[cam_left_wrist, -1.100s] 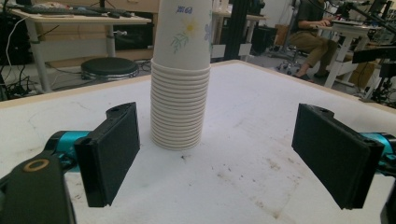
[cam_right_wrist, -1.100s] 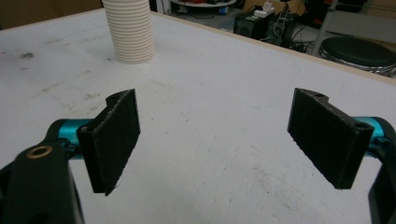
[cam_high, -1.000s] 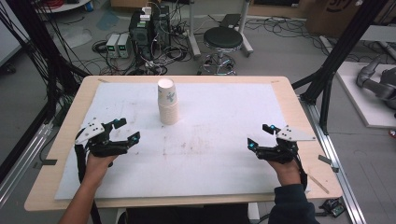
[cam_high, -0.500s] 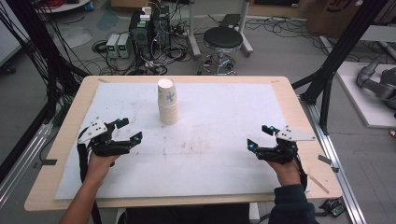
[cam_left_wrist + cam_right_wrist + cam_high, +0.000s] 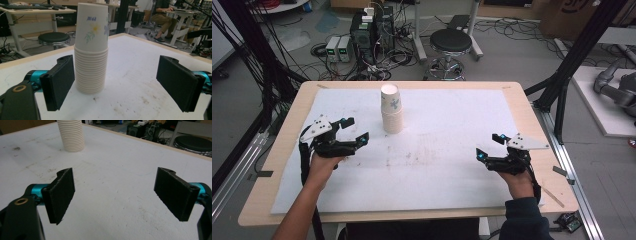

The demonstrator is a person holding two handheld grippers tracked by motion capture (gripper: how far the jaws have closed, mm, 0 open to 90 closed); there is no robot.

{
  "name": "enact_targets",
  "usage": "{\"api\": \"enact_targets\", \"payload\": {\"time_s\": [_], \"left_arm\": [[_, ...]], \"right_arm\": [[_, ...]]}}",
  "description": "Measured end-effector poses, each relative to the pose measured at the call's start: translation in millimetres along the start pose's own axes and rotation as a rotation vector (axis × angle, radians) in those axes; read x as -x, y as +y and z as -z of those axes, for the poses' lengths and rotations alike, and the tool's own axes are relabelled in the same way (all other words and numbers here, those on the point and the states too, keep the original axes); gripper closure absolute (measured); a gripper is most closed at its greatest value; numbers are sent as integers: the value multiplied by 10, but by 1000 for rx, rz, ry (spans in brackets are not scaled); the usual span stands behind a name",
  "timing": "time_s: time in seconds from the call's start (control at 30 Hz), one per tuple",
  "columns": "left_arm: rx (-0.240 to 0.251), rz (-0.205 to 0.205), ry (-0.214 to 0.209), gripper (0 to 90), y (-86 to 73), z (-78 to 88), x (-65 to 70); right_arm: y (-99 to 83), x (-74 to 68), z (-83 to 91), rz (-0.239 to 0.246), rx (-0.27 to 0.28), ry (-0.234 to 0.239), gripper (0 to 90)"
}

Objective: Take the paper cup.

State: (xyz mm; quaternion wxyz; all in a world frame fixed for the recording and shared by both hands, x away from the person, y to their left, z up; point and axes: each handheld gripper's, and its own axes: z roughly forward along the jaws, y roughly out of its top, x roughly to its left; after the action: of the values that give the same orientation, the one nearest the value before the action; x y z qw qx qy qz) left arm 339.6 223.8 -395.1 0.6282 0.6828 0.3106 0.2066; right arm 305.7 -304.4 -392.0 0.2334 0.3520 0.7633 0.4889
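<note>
I see ribbed paper cup stack (image 5: 392, 114) upright, mouths down, at bench (image 5: 282, 150) rear-left. My left hand-held gripper (image 5: 356, 131) spread near it; right hand-held gripper (image 5: 489, 146) spread, well apart.

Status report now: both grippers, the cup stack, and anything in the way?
Left gripper open, near the cup stack, not touching. Right gripper open, far off. Stack upright on the white sheet. Nothing in the way.
</note>
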Motion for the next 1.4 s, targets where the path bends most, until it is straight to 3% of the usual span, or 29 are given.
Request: {"api": "enact_targets", "payload": {"time_s": [0.47,0.73,1.07,1.1,1.23,1.4], "left_arm": [[-47,-23,-48,151,596,-391,-111],[-88,-33,-59,151,823,-645,-150],[-139,-34,-36,151,908,-973,-202],[-160,-29,-12,151,903,-1056,-234],[-186,-14,23,151,876,-1184,-297],[-218,-1,24,151,801,-1286,-334]], "right_arm": [[20,8,11,-6,-2,12,171],[25,3,8,-8,-5,16,171],[32,3,14,-5,-2,15,171],[32,0,12,-9,-3,15,171],[31,0,8,-5,-4,19,171],[23,8,15,-7,-3,18,171]]}}
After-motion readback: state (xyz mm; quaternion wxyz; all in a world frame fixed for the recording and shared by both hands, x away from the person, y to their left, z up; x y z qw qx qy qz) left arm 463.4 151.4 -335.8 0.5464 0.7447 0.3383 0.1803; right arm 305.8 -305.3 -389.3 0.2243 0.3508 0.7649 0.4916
